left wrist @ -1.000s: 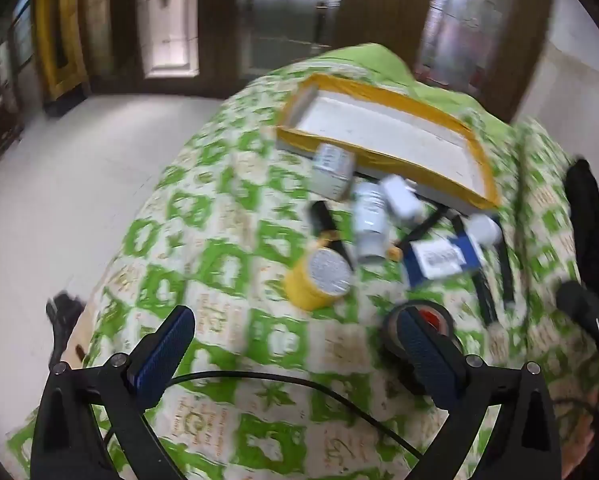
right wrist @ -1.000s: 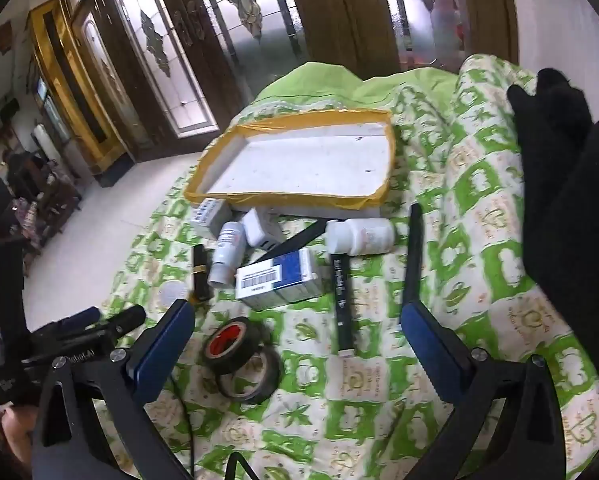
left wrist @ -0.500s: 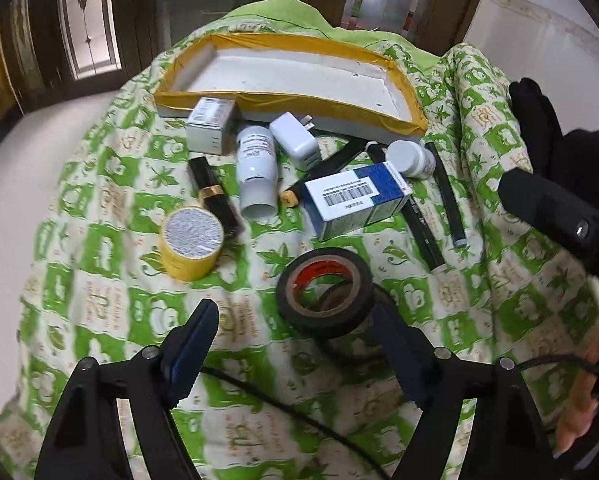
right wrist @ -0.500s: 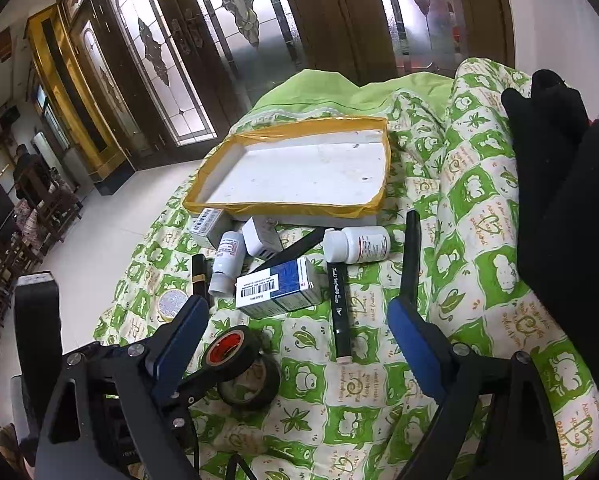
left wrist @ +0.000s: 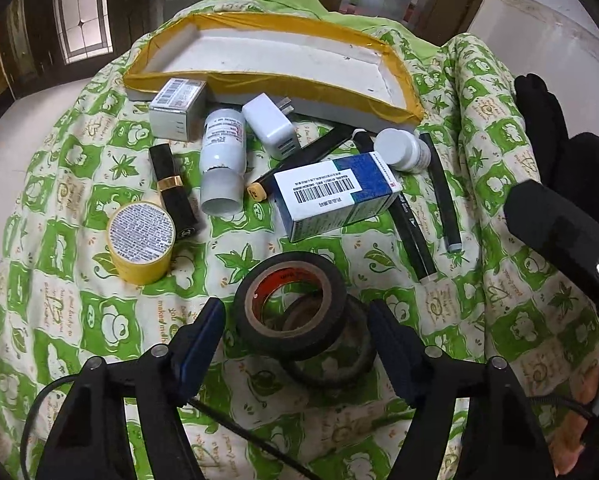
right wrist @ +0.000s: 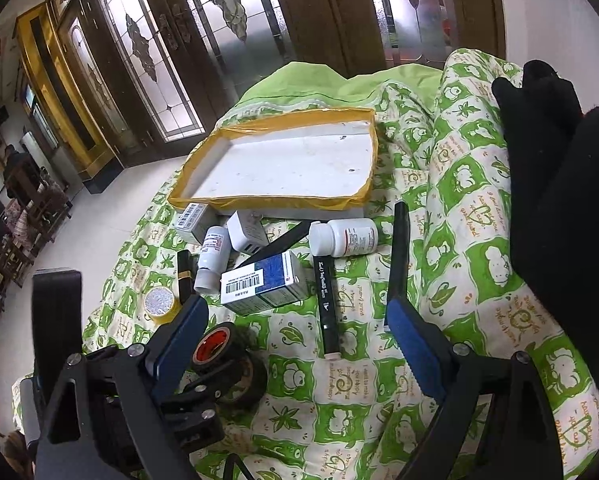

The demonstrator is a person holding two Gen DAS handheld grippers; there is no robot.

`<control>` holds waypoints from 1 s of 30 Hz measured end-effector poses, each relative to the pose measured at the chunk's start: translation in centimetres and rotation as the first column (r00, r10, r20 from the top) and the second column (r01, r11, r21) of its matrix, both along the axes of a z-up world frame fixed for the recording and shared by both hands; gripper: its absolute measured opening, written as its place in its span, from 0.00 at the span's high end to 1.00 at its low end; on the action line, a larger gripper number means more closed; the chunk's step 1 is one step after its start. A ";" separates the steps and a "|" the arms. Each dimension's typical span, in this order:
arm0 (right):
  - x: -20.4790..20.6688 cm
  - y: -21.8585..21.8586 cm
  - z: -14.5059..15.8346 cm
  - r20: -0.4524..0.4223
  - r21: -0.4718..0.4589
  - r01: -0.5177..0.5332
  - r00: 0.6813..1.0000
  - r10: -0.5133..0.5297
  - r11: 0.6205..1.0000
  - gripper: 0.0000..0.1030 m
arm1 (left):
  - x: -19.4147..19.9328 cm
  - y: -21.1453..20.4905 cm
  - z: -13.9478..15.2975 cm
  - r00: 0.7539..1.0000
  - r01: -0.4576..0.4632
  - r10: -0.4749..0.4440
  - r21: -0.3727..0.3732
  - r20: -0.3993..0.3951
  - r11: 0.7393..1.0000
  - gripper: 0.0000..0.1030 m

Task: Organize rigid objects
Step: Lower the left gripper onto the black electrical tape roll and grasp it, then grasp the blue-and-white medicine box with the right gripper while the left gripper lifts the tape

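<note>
Black tape rolls (left wrist: pixel 295 308) sit between the left tool's (left wrist: pixel 295 320) closing jaws, untouched; stacked crookedly, one could slip out.

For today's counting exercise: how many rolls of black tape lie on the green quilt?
2: one black tape roll leans on a second black tape roll beneath it, both between the closing, not-yet-touching left gripper jaws. None seems hidden.

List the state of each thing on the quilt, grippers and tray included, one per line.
left gripper: jaws closing around the tape rolls, pads not touching yet
right gripper: open, holds nothing
black tape rolls: two, top one leaning on the lower
tray: empty
white bottle: lying down, capped
pill bottle: on its side, capped
blue-white box: closed, lying flat
lipstick: capped, lying down
</note>
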State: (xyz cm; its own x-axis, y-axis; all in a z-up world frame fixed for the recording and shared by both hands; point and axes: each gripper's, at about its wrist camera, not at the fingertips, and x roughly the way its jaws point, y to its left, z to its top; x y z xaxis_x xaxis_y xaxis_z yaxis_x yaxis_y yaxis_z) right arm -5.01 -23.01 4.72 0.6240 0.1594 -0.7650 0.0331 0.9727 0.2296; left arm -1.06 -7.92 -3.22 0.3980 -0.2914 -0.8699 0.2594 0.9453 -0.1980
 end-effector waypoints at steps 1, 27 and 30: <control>0.0 0.0 0.0 -0.002 -0.001 0.001 1.000 -0.001 1.000 0.12 | 0.1 0.0 -0.1 1.000 -0.004 0.004 0.001 -0.001 1.000 0.28; 0.1 -0.2 -0.6 -0.031 0.016 0.011 0.999 -0.011 1.000 0.12 | 0.1 1.1 1.5 0.999 0.026 -0.029 0.081 0.038 0.996 0.37; 0.4 0.1 -0.8 -0.050 0.010 -0.011 0.999 0.011 1.000 0.12 | 0.3 2.1 2.0 0.997 0.024 -0.033 0.147 0.064 0.989 0.37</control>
State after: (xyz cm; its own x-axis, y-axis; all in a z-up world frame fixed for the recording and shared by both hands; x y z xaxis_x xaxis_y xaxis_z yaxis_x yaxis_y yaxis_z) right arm -4.65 -22.92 3.95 0.5832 0.1738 -0.7935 0.0341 0.9707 0.2377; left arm -0.78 -5.81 -1.22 0.4492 -0.1755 -0.8760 0.2944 0.9548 -0.0403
